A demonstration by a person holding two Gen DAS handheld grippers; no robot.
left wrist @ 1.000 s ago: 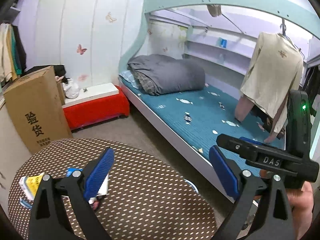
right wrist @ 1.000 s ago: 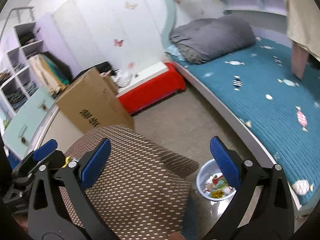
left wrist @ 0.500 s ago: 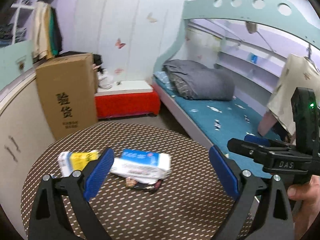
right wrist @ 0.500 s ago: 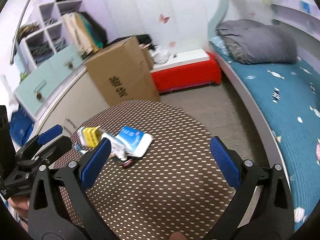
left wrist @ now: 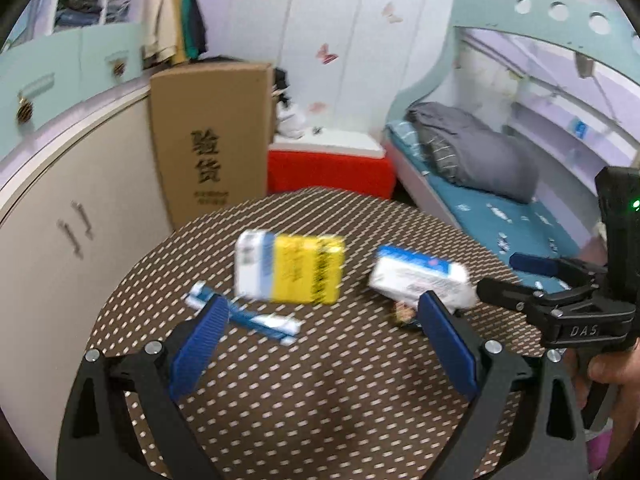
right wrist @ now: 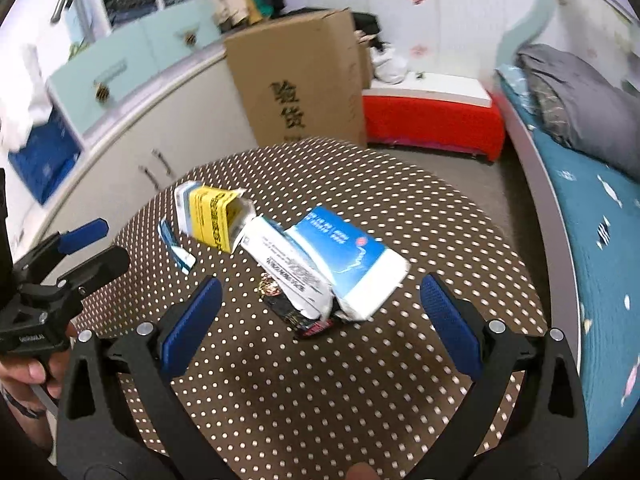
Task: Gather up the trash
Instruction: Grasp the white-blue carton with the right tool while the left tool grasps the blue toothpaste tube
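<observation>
Trash is seen clustered mid-left on a round dotted table [right wrist: 400,400]: a blue-white box [right wrist: 344,264] lying diagonally, a yellow box [right wrist: 214,216] with its open end apparently facing right, a small wrapper [right wrist: 176,246]. Bare tabletop is left nearside. Both the left gripper [left wrist: 320,344] and right gripper [right wrist: 320,320] are held spread wide, empty.

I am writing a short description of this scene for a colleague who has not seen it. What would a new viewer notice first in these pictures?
First, the litter in the middle of the round dotted table: a yellow box with an open end, and a blue-and-white package lying next to it. Both grippers, left and right, hover open above the table, holding nothing. Behind the table stands a tall cardboard box with a red bench to its right.
</observation>
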